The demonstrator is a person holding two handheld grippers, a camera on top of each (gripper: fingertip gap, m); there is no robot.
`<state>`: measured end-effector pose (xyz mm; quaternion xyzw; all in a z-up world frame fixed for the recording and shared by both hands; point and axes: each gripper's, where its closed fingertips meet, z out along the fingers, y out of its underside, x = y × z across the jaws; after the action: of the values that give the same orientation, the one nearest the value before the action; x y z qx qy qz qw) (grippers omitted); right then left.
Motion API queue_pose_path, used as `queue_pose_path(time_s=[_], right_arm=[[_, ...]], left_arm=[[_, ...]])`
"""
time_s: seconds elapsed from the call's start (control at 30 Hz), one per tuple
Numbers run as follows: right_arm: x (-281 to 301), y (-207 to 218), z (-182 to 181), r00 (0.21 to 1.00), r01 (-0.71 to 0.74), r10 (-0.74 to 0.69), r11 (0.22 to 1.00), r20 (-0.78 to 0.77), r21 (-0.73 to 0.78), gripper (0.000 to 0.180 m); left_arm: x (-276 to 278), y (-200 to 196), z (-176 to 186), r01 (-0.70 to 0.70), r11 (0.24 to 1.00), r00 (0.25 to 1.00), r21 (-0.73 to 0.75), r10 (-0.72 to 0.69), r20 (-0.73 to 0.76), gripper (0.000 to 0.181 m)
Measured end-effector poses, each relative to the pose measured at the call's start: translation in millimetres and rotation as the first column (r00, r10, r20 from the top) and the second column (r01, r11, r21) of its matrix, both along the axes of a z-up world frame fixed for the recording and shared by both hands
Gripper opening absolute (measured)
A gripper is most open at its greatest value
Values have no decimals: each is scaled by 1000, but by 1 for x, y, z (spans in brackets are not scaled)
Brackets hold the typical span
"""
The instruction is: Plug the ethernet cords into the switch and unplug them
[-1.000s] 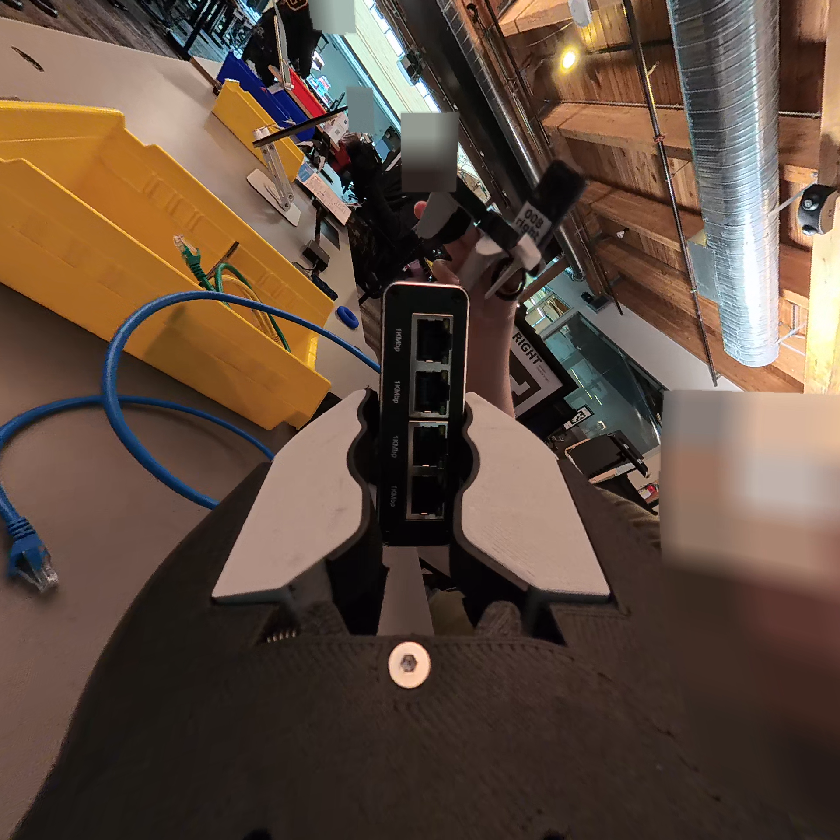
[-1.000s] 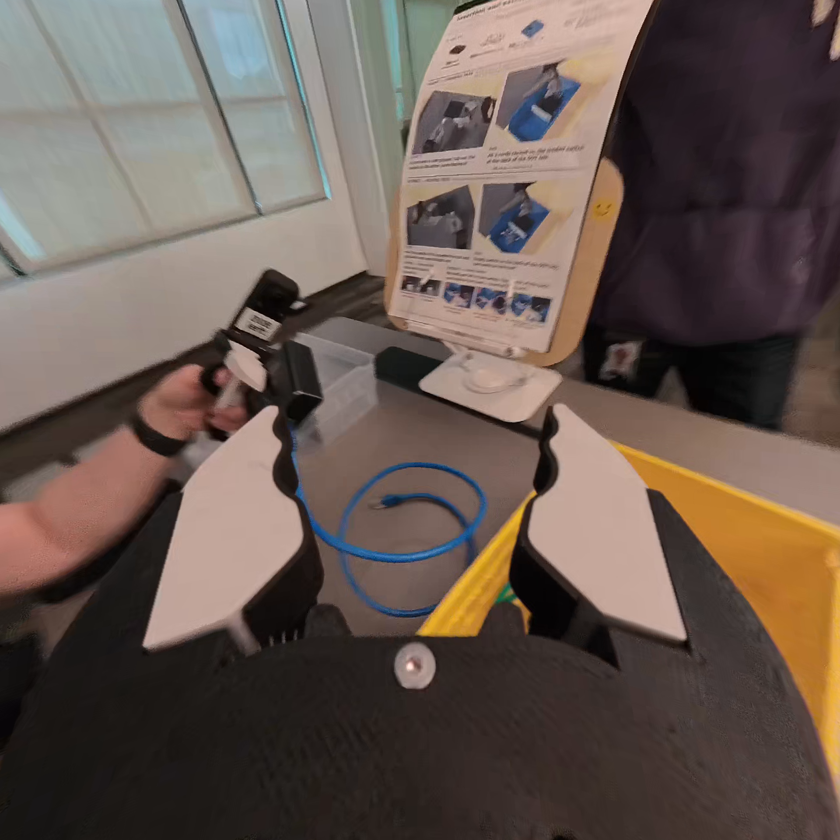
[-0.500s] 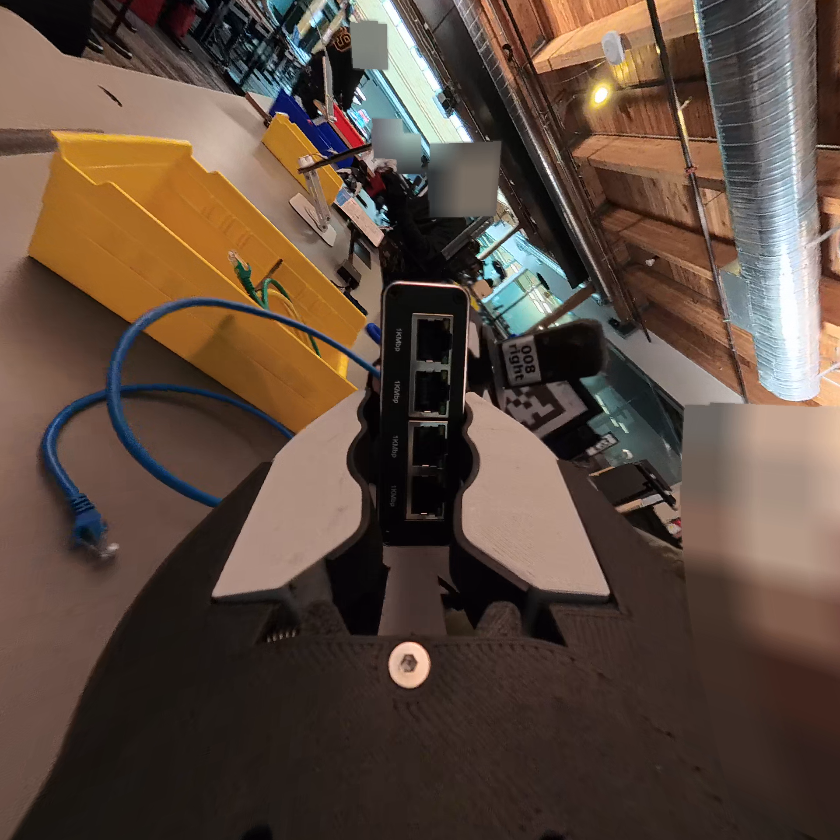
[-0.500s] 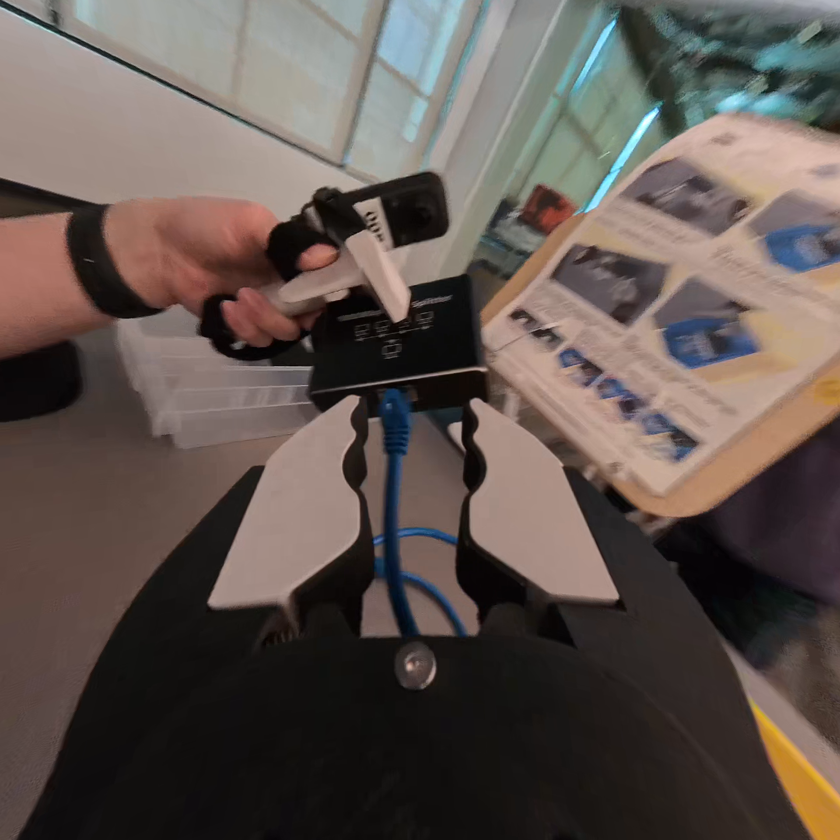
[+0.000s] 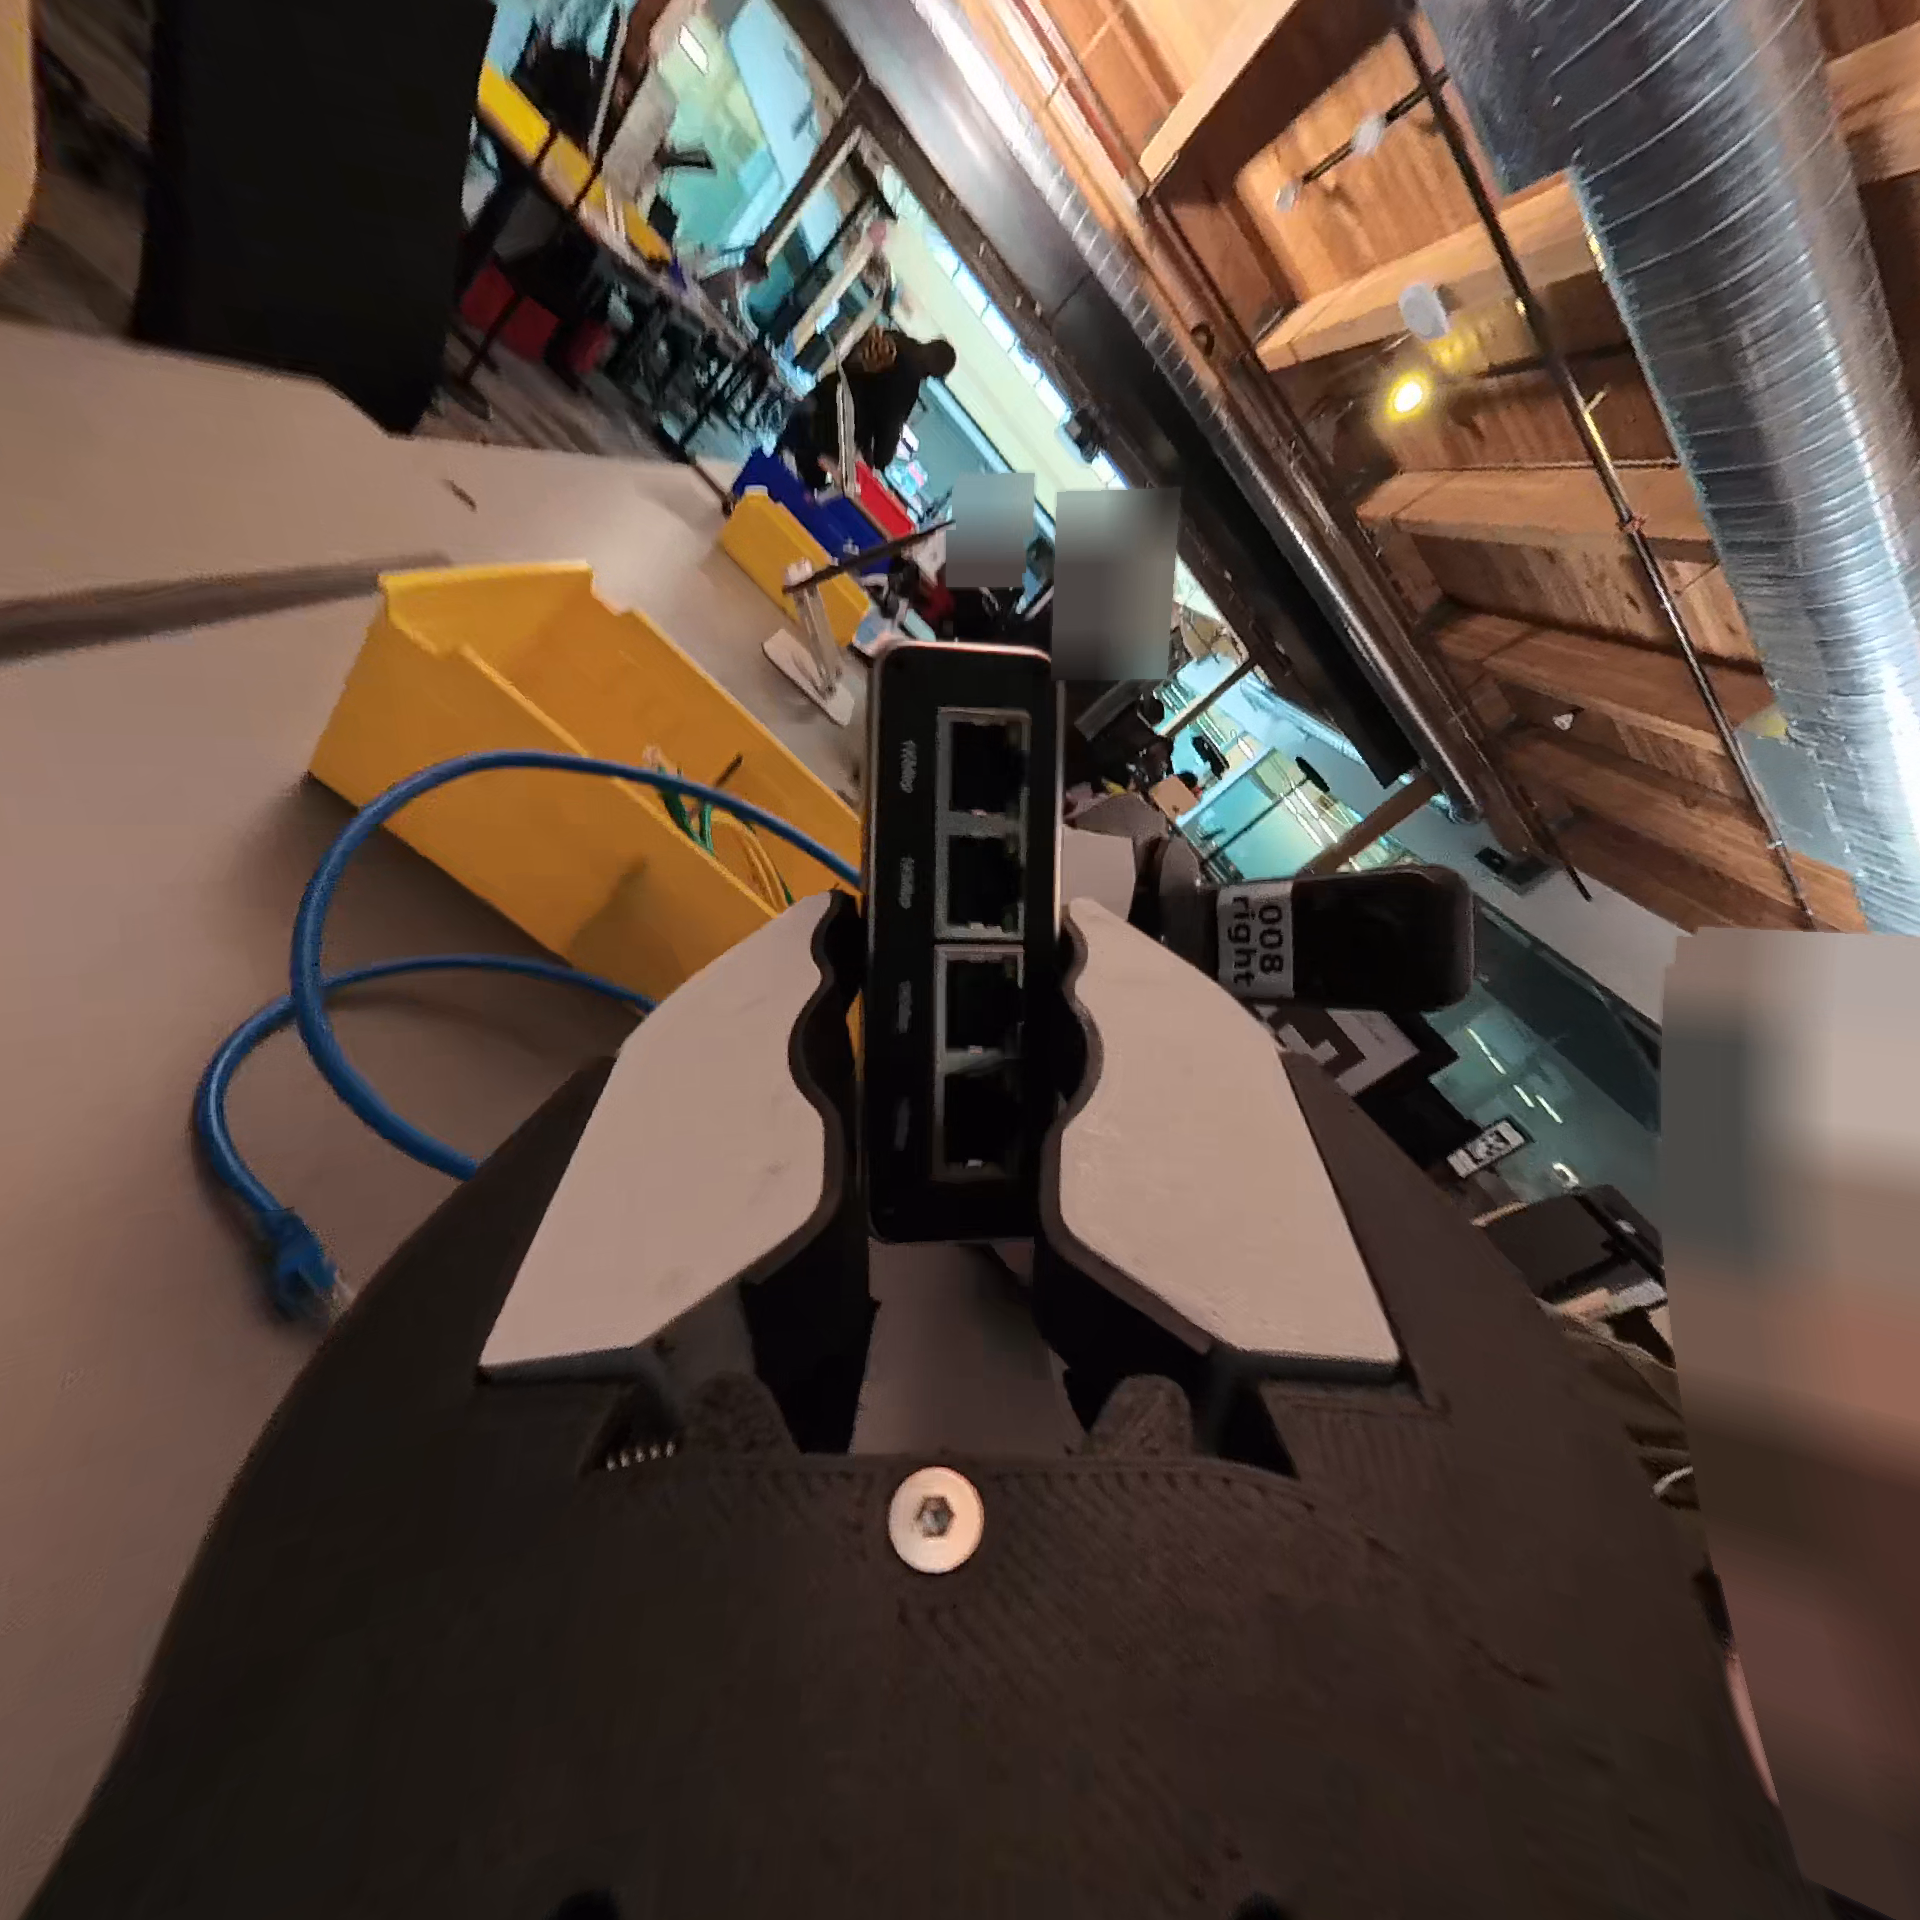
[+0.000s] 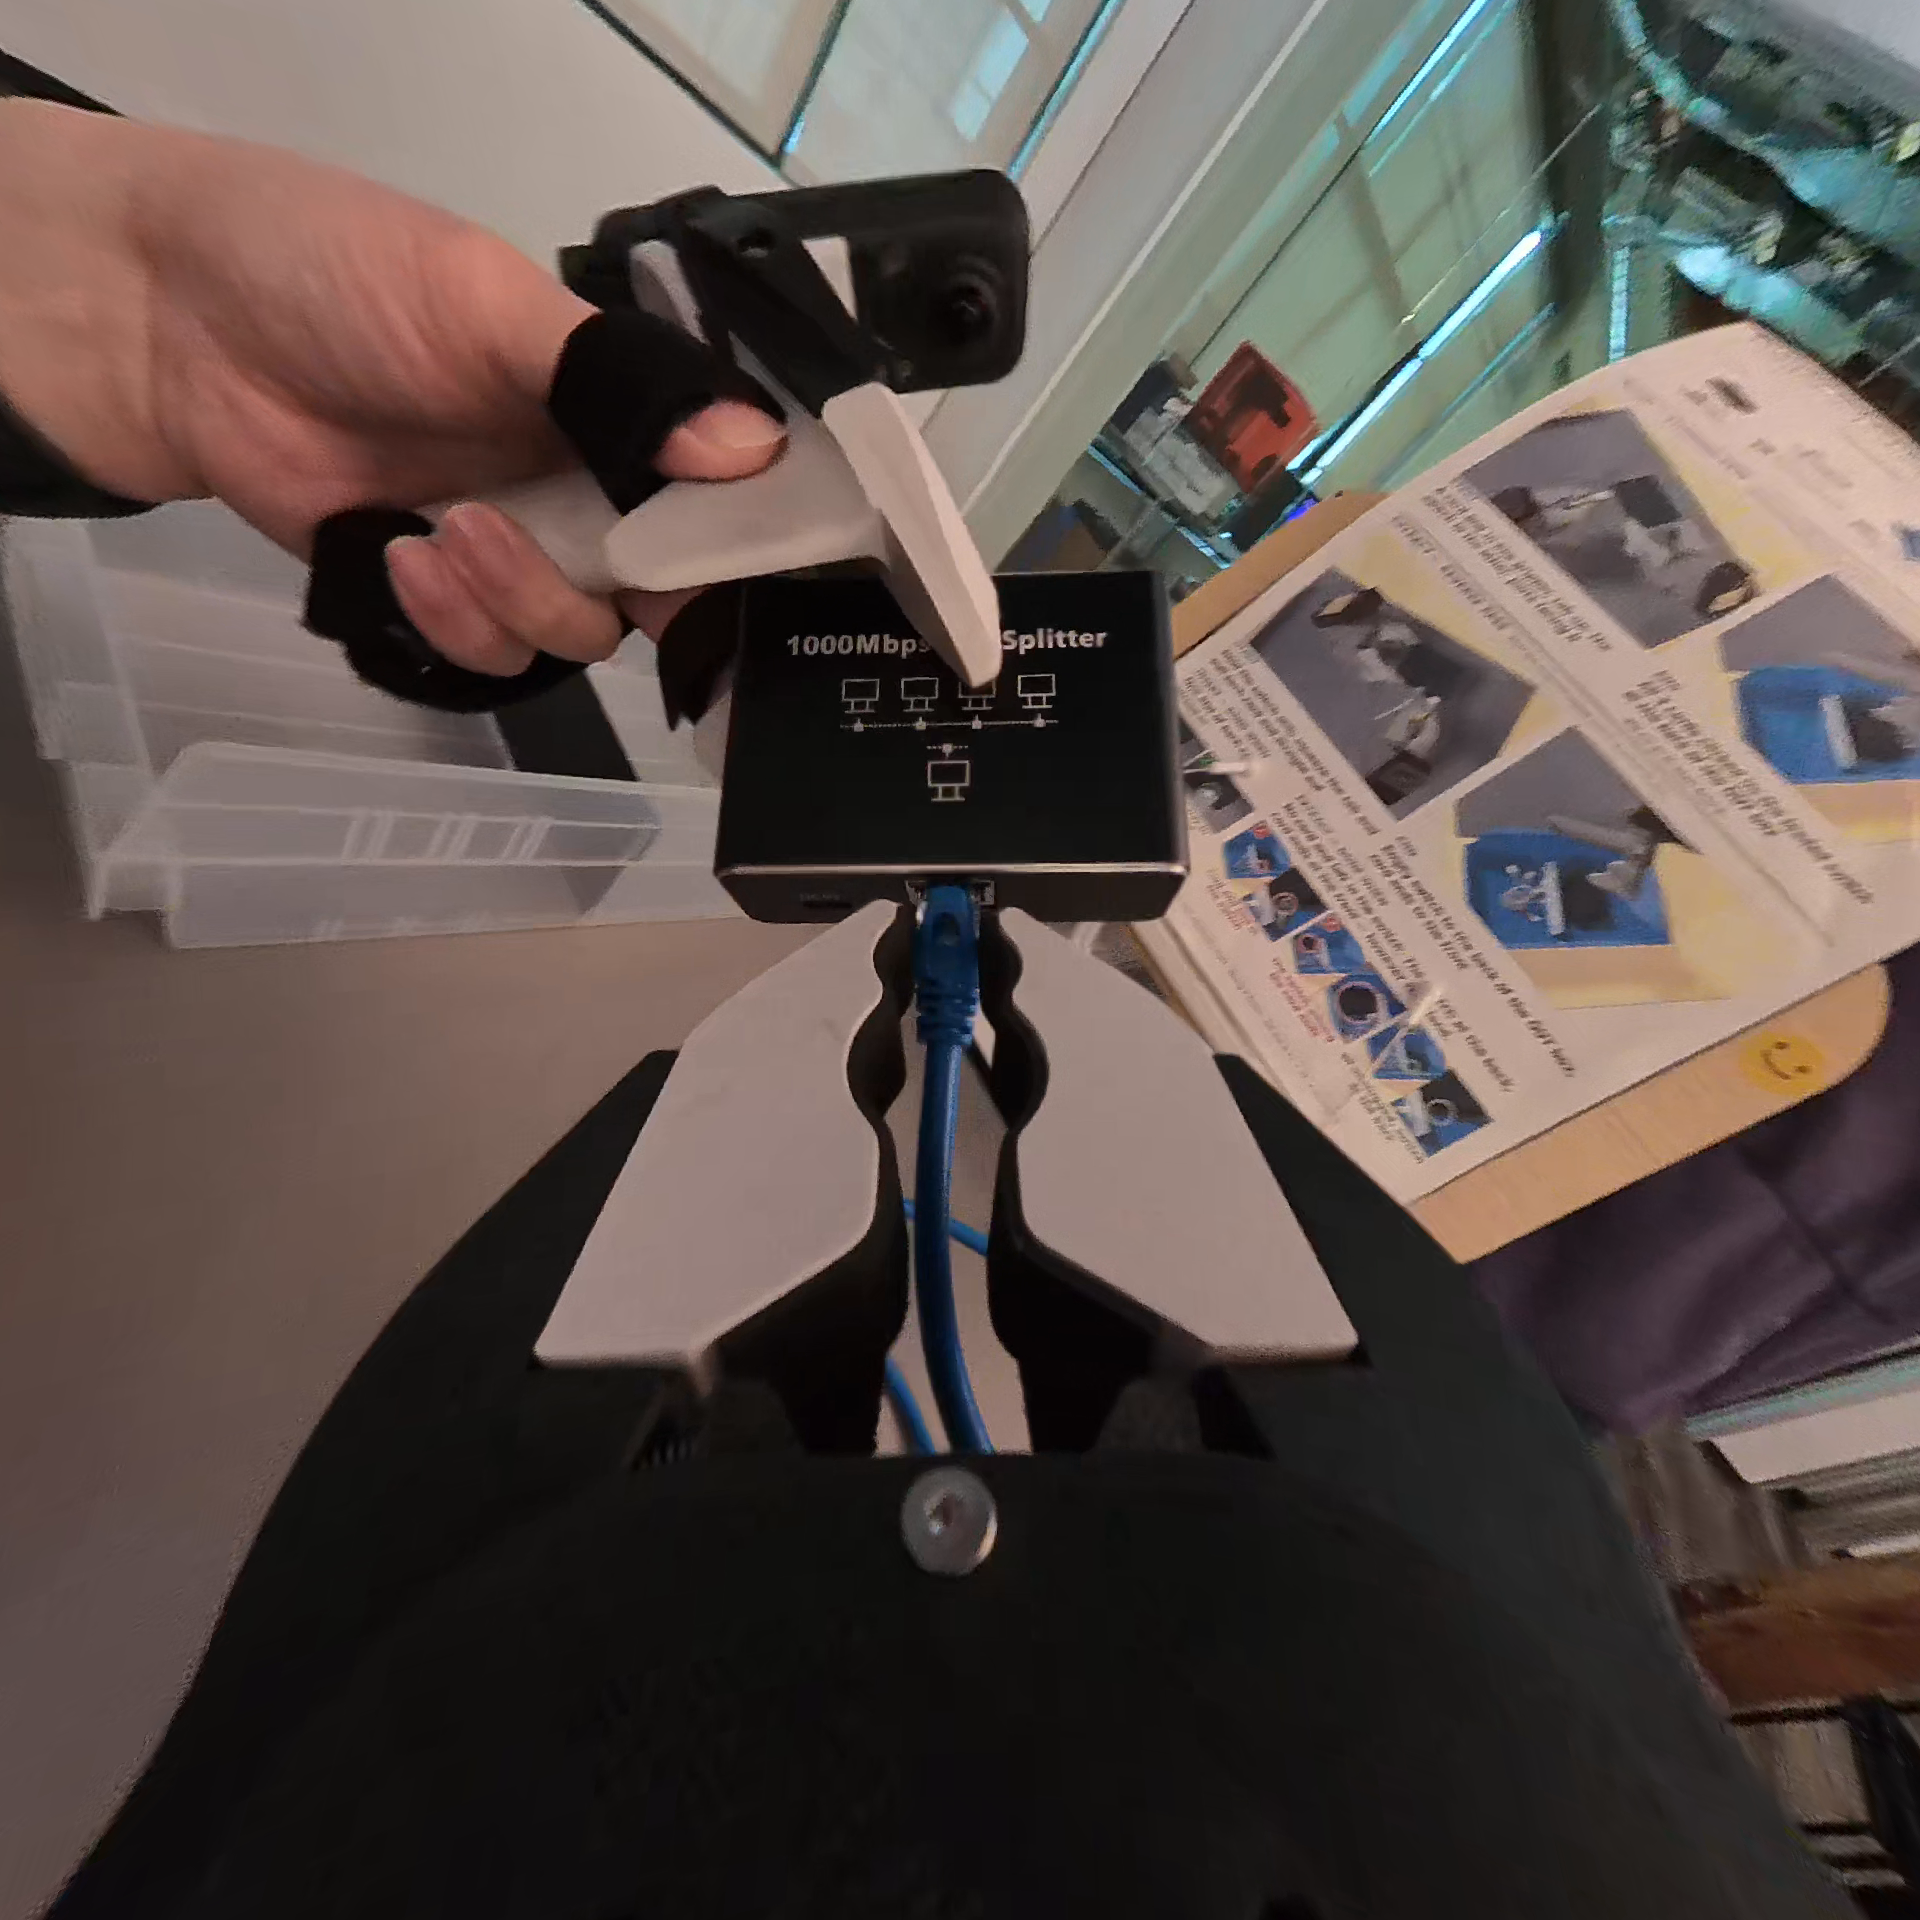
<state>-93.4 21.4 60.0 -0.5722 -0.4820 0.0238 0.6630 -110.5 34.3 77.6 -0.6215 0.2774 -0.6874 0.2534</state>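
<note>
My left gripper point(image 5: 956, 914) is shut on a black switch point(image 5: 961, 1195), held off the table. Four empty ports face the left wrist camera. In the right wrist view the switch point(image 6: 951, 790) shows its printed top, with a left gripper finger point(image 6: 914, 540) pressed across it and a hand point(image 6: 260, 343) holding that gripper. A blue ethernet cord point(image 6: 940, 1143) is plugged into the single port on the switch's near side. My right gripper point(image 6: 945, 925) is shut on the cord's plug, right at the port. The cord's free end point(image 5: 286, 1262) lies on the table.
A yellow bin point(image 5: 540, 758) with green and yellow cords stands behind the blue cord's loop on the grey table point(image 5: 125, 935). Clear plastic bins point(image 6: 343, 821) sit left of the switch. An instruction sheet on a wooden board point(image 6: 1538, 790) stands to the right, with a person behind it. My left and right fingertips are right by each other.
My right gripper swung from over the yellow bin to the switch and closed from wide open onto the blue plug. My left gripper kept hold of the switch and tilted a little.
</note>
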Motion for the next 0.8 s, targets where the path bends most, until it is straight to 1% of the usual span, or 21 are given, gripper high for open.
queue_pose_path(time_s=[0.03,0.13,0.17,0.2,0.27,0.33,0.4,0.47,0.57,0.63,0.7,0.8], right_arm=[[0,1,4,1000,14,-14,1000,-15,17,11],[-1,6,17,991,42,-43,999,-126,-6,11],[-2,10,18,987,40,-43,999,-156,-22,11],[-4,13,19,983,34,-40,999,-180,-38,11],[-9,20,16,977,43,-56,997,-204,-66,12],[-11,22,15,971,56,-64,998,-229,-40,12],[-12,21,14,967,68,-67,998,-248,-3,11],[-11,19,15,967,68,-57,997,-248,39,10],[-5,17,11,977,96,-77,992,-200,86,11],[-2,16,12,977,99,-75,988,-200,115,11],[-3,13,16,977,58,-24,986,-210,156,11],[-5,8,21,967,-5,44,988,-249,156,13]], left_arm=[[0,0,5,-17,999,1000,27,17,23,39],[2,-3,20,-62,994,994,95,53,92,67],[2,1,22,-108,985,991,135,95,98,68],[1,5,21,-165,970,984,177,151,90,65],[1,14,15,-245,940,969,236,237,61,66],[-1,21,10,-293,922,956,255,288,54,57],[-1,24,9,-317,913,948,255,309,73,51],[1,22,10,-303,922,953,242,290,90,49],[5,19,4,-265,941,964,212,255,74,44],[8,16,2,-234,953,972,194,225,68,42],[7,13,8,-228,955,971,187,210,111,39],[5,9,15,-222,957,970,188,197,141,38]])
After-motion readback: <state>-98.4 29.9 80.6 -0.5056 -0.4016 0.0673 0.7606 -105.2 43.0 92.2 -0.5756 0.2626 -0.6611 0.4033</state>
